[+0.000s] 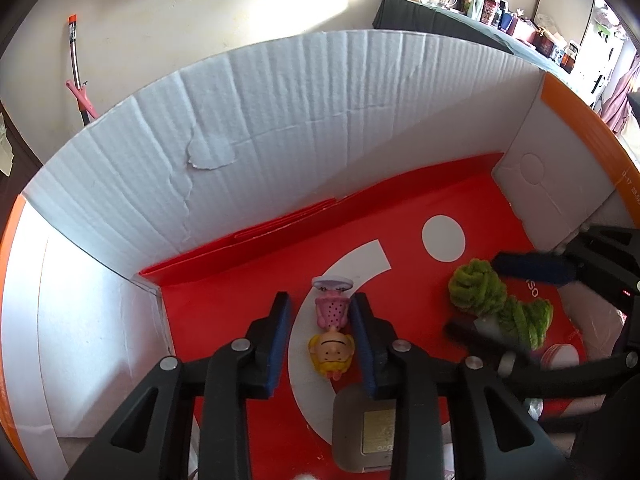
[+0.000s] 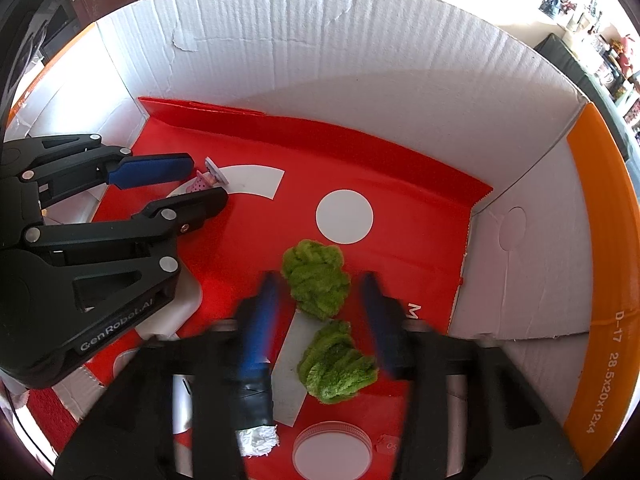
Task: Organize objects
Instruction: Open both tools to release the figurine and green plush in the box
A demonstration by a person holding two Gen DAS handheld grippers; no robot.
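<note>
Both grippers reach down into a white cardboard box (image 1: 280,140) with a red printed floor. A small doll (image 1: 332,344) with yellow hair and a pink dotted dress lies on that floor. My left gripper (image 1: 320,300) straddles it with the jaws apart, and a gap shows on the doll's left side. From the right wrist view, the left gripper (image 2: 206,182) hides most of the doll (image 2: 200,186). A green fuzzy yarn bundle (image 2: 336,368) rests on the floor between the blurred, spread fingers of my right gripper (image 2: 320,280). The pads stand clear of it.
A round white lid (image 2: 332,452) lies near the front of the box floor. A white card (image 2: 292,368) sits under the yarn, and a grey flat device (image 1: 360,432) lies below the left gripper. Box walls close in on all sides, with an orange flap (image 2: 596,280) at the right.
</note>
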